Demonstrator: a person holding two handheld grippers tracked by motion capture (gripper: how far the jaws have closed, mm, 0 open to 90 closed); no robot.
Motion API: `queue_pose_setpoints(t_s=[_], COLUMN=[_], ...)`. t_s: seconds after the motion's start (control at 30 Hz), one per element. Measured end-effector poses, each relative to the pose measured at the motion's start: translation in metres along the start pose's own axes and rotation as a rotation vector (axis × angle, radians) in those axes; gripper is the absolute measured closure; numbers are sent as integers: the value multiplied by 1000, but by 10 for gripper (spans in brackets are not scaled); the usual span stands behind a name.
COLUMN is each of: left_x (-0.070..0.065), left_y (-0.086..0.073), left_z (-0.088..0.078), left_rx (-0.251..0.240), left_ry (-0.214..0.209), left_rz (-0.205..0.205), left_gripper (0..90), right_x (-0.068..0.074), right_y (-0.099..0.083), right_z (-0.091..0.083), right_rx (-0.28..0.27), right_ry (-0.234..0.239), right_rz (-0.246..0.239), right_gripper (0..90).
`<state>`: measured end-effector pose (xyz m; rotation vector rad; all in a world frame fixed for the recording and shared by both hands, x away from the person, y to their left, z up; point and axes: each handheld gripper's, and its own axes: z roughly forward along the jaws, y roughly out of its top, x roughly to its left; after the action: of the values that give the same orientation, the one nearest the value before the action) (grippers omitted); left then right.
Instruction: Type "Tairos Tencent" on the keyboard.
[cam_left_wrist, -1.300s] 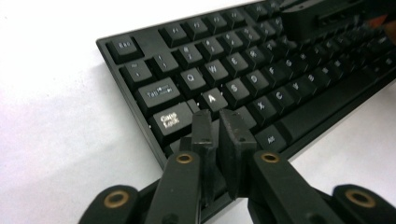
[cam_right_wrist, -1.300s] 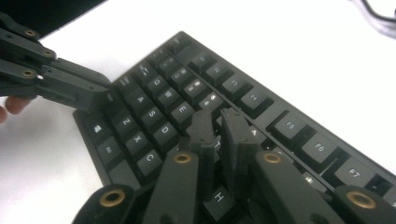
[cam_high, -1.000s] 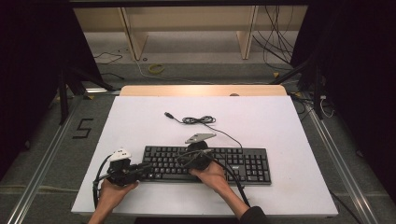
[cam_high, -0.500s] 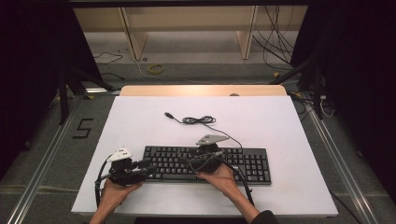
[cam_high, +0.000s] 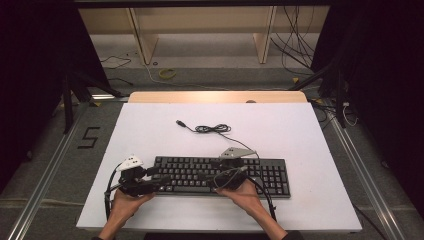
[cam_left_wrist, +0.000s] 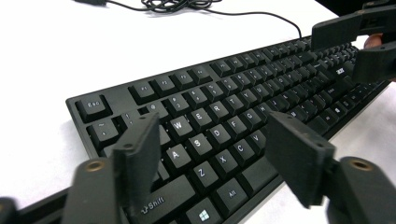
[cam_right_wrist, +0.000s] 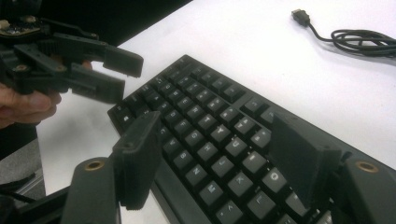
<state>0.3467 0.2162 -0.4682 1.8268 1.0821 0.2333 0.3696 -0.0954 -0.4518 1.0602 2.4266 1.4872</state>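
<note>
In the lower middle of the high view, the black keyboard (cam_high: 220, 176) lies flat on the white table (cam_high: 300, 135), its long axis running left to right across the frame, the key rows facing up and the Esc end at the left. At its left end, the left gripper (cam_high: 156, 176) hovers with jaws wide apart over the Shift and Z keys, nothing pressed between them; they have just been opening. Further right, the right gripper (cam_high: 212, 176) sits over the middle keys, jaws likewise spread wide and free of the keyboard after opening. Compared with a second ago, it has shifted rightward along the keyboard, and the keyboard itself lies slightly further right. The keyboard's cable (cam_high: 212, 129) lies coiled on the table above it.
</note>
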Motion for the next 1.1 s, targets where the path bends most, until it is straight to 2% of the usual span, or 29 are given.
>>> queue_pose_setpoints(t_s=[0.13,0.3,0.53,0.9,1.1], left_x=[1,1,2,1,1], left_y=[2,2,4,5,4], left_z=[1,5,13,21,24], left_rx=[-5,31,88,133,163], left_ry=[6,33,70,93,114], left_rz=[2,18,38,70,87], left_gripper=[478,624,782,885,889], right_x=[-2,-4,-4,-5,-8], right_y=[-3,-5,-5,-6,-9], right_z=[-4,-7,-11,-12,-13], right_rx=[-2,-2,-12,-14,-12], right_ry=[-3,-10,-14,-19,-26], right_rz=[6,5,7,0,-4], right_gripper=[342,325,314,304,297])
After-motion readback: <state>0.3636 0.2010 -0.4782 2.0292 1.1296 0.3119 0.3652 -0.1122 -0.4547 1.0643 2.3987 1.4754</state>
